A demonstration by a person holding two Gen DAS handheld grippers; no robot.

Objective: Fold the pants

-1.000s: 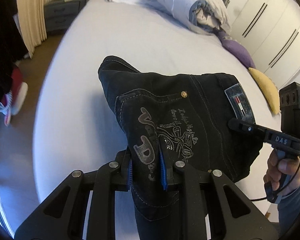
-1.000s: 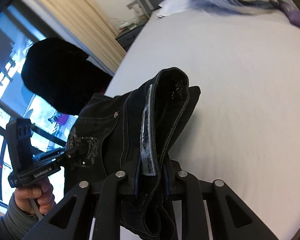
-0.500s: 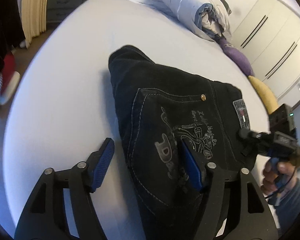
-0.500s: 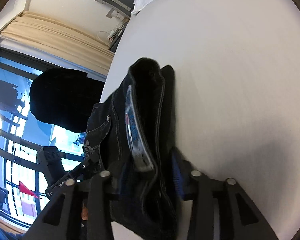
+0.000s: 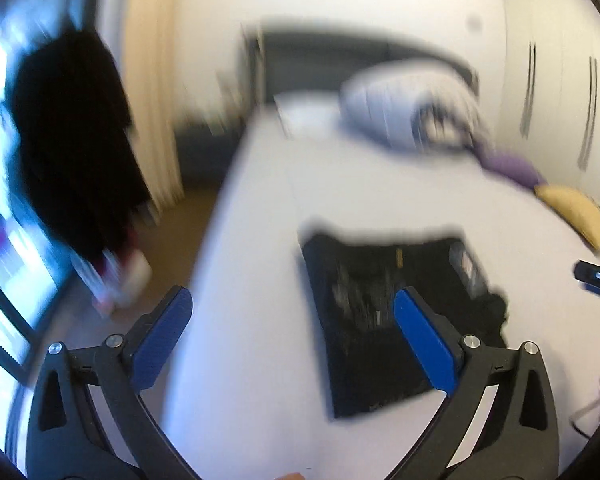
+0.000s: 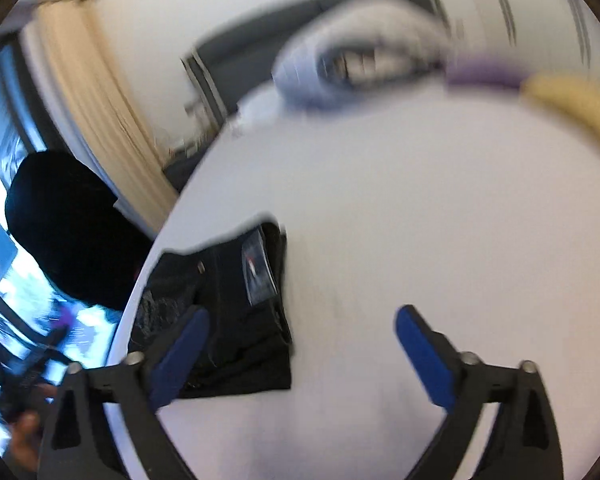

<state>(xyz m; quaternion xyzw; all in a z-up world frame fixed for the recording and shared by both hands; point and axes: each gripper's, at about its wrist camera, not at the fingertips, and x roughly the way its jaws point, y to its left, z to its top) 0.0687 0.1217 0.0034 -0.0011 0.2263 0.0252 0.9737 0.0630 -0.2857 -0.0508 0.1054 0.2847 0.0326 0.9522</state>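
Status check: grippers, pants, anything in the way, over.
Left gripper open, empty. Right gripper open, empty. Folded black denim pants lying flat on the white bed, released. Nothing blocking; frames blurred.

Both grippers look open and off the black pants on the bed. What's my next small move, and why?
Probably just pull back and stop. The black pants lie in a compact folded bundle on the bed, and the left gripper and right gripper are both open, holding nothing.

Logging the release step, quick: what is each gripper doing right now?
Left gripper: open, jaws wide, holding nothing.
Right gripper: open, jaws wide, holding nothing.
The folded black pants lie free on the bed.
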